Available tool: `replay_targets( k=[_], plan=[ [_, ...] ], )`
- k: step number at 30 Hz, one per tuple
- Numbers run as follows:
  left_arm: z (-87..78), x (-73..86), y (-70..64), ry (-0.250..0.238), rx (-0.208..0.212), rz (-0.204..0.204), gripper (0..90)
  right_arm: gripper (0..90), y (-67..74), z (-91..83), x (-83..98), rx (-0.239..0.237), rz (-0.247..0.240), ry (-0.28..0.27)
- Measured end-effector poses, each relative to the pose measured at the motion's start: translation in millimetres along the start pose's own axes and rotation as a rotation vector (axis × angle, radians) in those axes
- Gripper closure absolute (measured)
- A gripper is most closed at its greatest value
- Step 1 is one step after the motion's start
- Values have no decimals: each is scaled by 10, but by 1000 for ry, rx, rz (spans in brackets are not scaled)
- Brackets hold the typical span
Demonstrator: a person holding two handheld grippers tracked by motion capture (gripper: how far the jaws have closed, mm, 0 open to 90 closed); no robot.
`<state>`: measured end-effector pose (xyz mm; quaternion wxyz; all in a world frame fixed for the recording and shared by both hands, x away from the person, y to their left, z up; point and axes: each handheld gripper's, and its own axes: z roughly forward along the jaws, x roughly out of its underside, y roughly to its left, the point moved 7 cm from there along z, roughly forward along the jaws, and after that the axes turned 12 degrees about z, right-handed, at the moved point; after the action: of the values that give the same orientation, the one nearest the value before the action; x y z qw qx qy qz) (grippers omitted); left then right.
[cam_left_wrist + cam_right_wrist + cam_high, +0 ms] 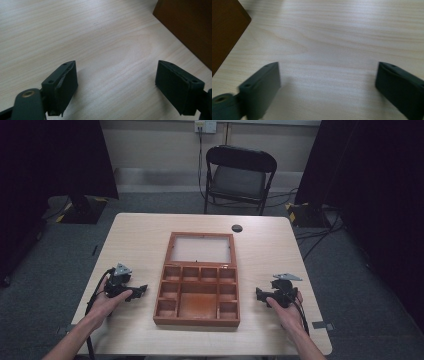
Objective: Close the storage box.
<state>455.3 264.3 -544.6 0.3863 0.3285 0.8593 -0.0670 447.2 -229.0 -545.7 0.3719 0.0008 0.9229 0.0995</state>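
Observation:
A brown wooden box (197, 290) with several compartments lies open in the middle of the table, its glass-paned lid (201, 248) folded flat toward the far side. All compartments look empty. My left gripper (141, 290) rests on the table left of the box, held by a hand, jaws pointing at the box. Its jaws stand wide apart with bare wood between them (116, 82); the box's side (187, 25) shows at upper right. My right gripper (259, 295) rests right of the box, open (328, 85), with the box's corner (224, 30) at upper left.
The light wooden table (140, 235) has a small black round disc (237, 228) near its far edge. A black folding chair (239, 177) stands behind the table. Dark curtains and stands flank both sides, with cables on the grey floor.

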Motion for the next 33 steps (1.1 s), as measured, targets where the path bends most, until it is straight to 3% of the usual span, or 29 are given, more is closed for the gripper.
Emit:
replay_targets(
  k=[1, 4, 7, 8, 11, 12, 13, 15, 16, 17, 18, 21, 22, 23, 24, 28, 33],
  plan=[
    [0, 0, 0, 0, 0, 0, 158, 162, 8, -7, -13, -7, -3, -7],
    [-7, -24, 38, 0, -14, -18, 158, 140, 47, -19, -17, -43, 31, 13],
    [-33, -64, 53, -11, -11, -27, 165, 141, 75, -20, -13, -53, 6, 25],
    [-67, -120, 59, -27, -29, -29, 165, 141, 85, -22, -23, -62, 7, 27],
    [-92, -188, 41, -26, -42, -5, 171, 142, 94, -38, -62, -68, 18, 14],
    [-108, -282, -13, -65, -27, -6, 171, 157, 96, -48, -110, -72, 36, 8],
    [-108, -282, -13, -65, -27, -6, 172, 157, 96, -48, -110, -72, 36, 8],
    [-109, -341, -51, -62, -10, 18, 172, 192, 117, -58, -218, -84, 46, -14],
    [-95, -414, -93, -55, 27, 39, 172, 192, 132, -59, -258, -93, 45, -24],
    [-95, -414, -93, -55, 27, 39, 172, 193, 148, -56, -298, -94, 40, -28],
    [-98, -519, -93, -94, 24, 17, 172, 190, 170, -48, -340, -96, 37, -30],
    [-80, -612, -88, -87, 35, 17, 168, 185, 223, -34, -431, -115, 36, -41],
    [-77, -711, -97, -91, 39, -2, 169, 194, 292, -12, -517, -142, 26, -40],
    [-77, -711, -97, -91, 39, -2, 168, 194, 292, -12, -517, -142, 26, -40],
    [-66, -829, -110, -107, 42, 14, 169, 202, 350, 10, -606, -150, 0, -51],
    [-17, -1027, -56, -121, 45, 15, 169, 199, 475, 74, -785, -183, -19, -54],
    [61, -1172, 40, -127, 45, 9, 168, 188, 617, 126, -979, -210, -40, -42]
  ],
)
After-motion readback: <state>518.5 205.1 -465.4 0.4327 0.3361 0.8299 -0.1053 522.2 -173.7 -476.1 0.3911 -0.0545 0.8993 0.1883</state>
